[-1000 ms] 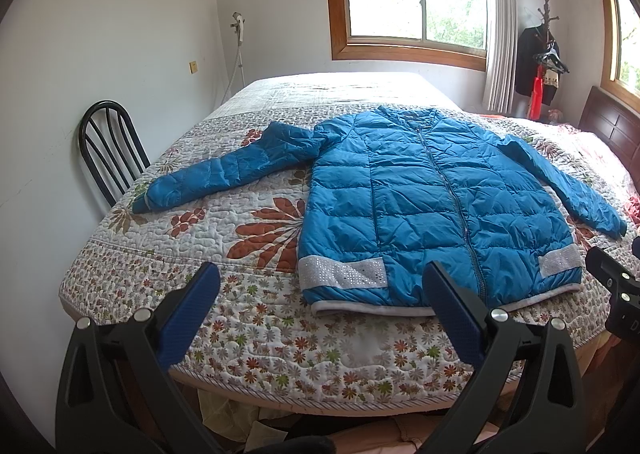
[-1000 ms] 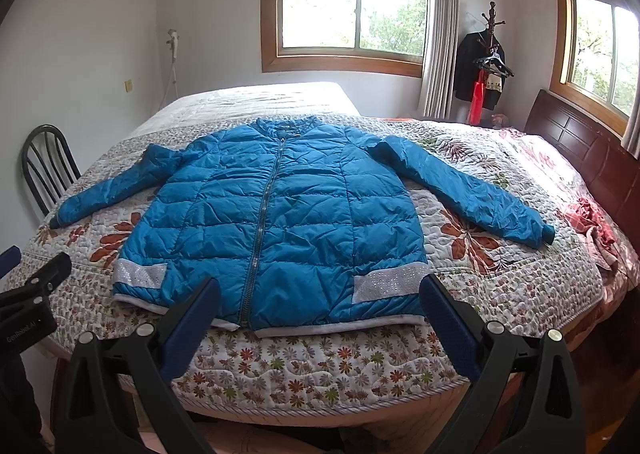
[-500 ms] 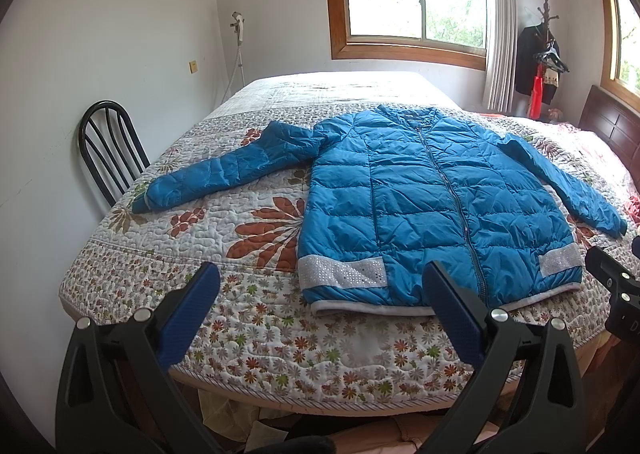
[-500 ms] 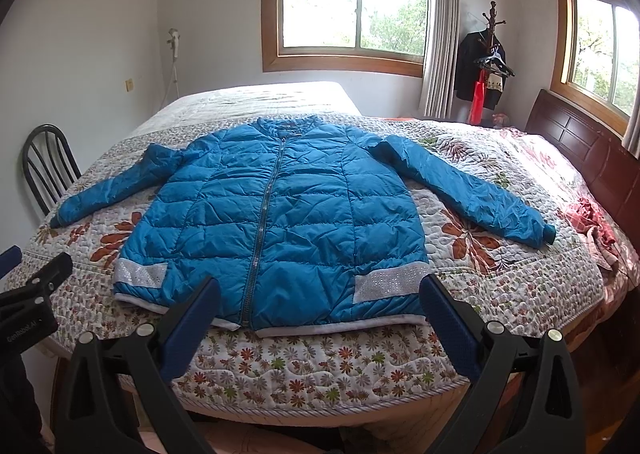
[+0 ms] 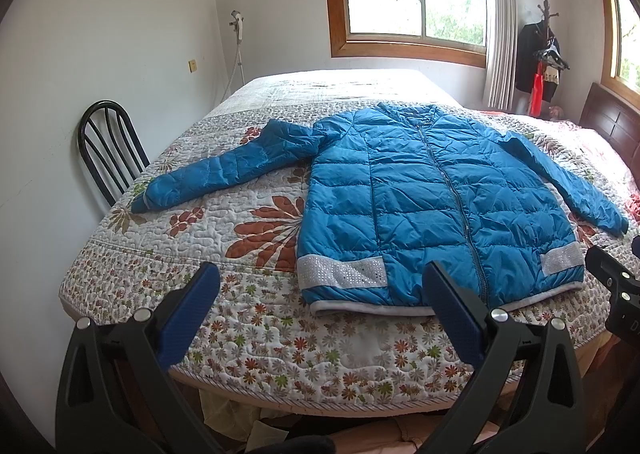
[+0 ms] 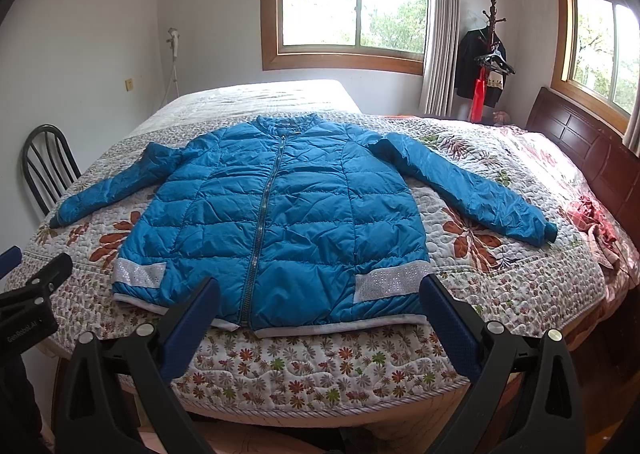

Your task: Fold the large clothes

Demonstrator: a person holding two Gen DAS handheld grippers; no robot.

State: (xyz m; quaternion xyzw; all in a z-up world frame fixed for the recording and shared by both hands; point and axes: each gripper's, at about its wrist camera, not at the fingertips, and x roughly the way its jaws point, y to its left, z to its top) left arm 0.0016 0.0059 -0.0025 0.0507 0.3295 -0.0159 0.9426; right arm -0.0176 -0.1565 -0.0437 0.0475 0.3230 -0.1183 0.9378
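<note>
Left wrist view: blue puffer jacket (image 5: 432,210) lies flat and zipped on the quilted bed (image 5: 240,318), sleeves spread out. Left claw (image 5: 320,306) and right claw (image 6: 320,306) both hang spread wide near the hem, gripping nothing.

A bed (image 5: 280,334) covered by a floral quilt is shown ahead of the claw. A black chair (image 5: 108,150) is set against the white wall at left. Daylight is admitted through a wood-framed window (image 6: 352,2); a coat rack (image 6: 490,50) and dark headboard (image 6: 580,146) are seen at right.
</note>
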